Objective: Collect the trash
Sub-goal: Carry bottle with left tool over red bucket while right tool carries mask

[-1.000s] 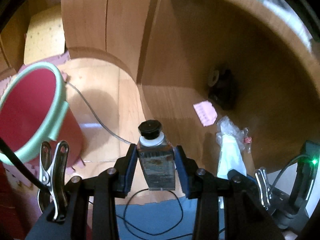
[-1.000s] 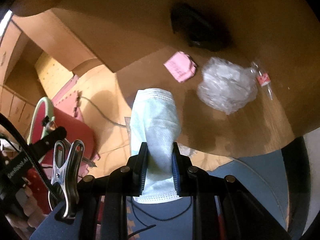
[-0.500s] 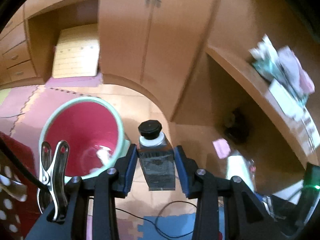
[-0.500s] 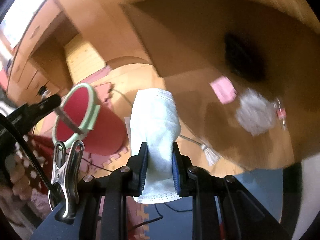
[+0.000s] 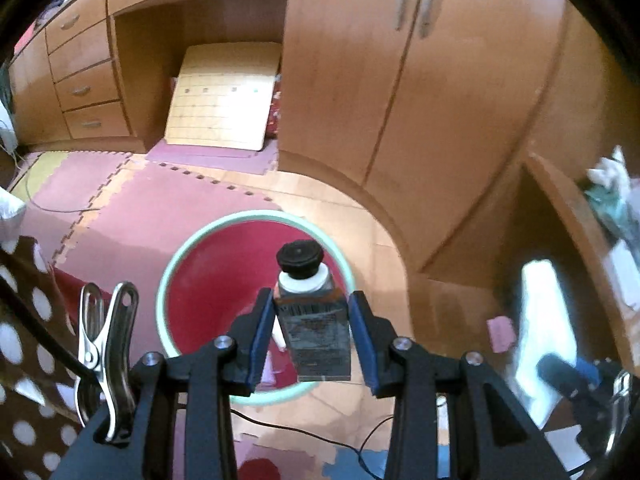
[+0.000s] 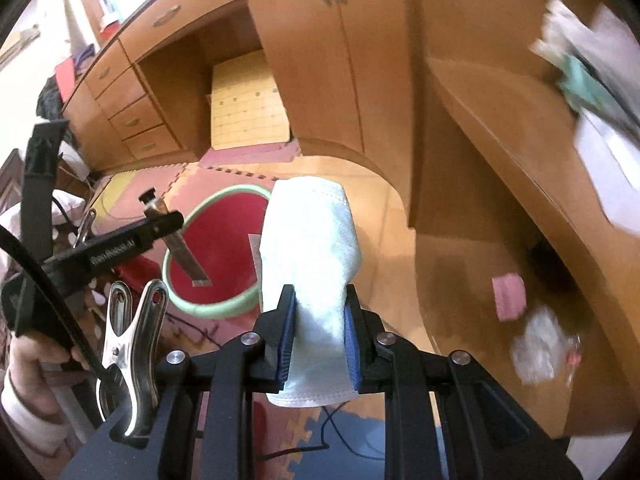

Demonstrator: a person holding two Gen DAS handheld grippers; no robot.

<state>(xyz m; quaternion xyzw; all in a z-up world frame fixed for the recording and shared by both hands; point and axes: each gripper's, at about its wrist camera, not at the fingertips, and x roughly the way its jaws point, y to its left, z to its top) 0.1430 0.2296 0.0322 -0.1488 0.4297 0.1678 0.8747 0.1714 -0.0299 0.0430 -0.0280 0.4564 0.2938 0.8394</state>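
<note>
Red bin (image 5: 208, 280) on the floor, below both tools. Right hand-held gripper (image 6: 319, 338) clamps a face mask (image 6: 310, 248) beside the rim; limp cloth could drape outside. Left hand-held gripper (image 5: 311, 330) pinches a small bottle (image 5: 310, 312) over the opening; an off-centre release risks bouncing off the rim.

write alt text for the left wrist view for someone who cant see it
The left gripper is shut on a small squeezed tube with a black cap, held above a red bin with a pale green rim on the floor. Around the bin lie pink foam mats and wood flooring, with wooden cabinets and drawers behind.
</note>
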